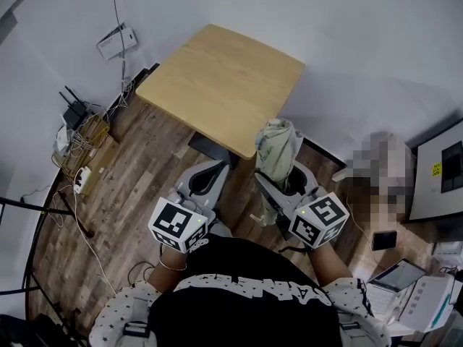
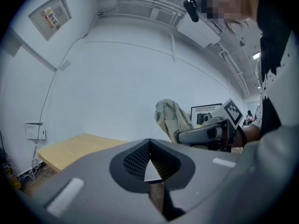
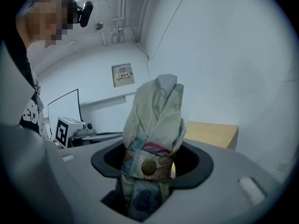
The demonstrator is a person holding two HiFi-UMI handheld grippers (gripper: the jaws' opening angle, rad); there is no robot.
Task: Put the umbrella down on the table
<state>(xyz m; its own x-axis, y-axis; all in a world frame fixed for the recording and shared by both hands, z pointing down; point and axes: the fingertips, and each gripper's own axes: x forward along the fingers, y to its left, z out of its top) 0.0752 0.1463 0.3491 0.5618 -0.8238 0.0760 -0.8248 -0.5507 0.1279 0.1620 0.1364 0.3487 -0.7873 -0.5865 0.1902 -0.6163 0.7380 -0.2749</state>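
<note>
The folded umbrella [image 1: 277,147] is a pale green and beige bundle with a snap strap, and it stands upright in my right gripper [image 1: 278,183], which is shut on it. In the right gripper view the umbrella [image 3: 156,120] fills the gap between the jaws of my right gripper [image 3: 149,167], its strap level with the pads. The light wooden table [image 1: 224,85] lies just ahead of both grippers with a bare top; the umbrella is at its near corner. My left gripper [image 1: 210,170] is beside the right one, shut and holding nothing. The left gripper view shows its jaws meeting at my left gripper [image 2: 149,157], with the umbrella [image 2: 172,118] off to the right.
A router [image 1: 76,114], a wire basket [image 1: 83,147] and loose cables sit on the wood floor at the left. A black metal frame [image 1: 29,266] stands at the lower left. A monitor [image 1: 441,172] and a laptop [image 1: 394,273] are at the right. White walls close in behind the table.
</note>
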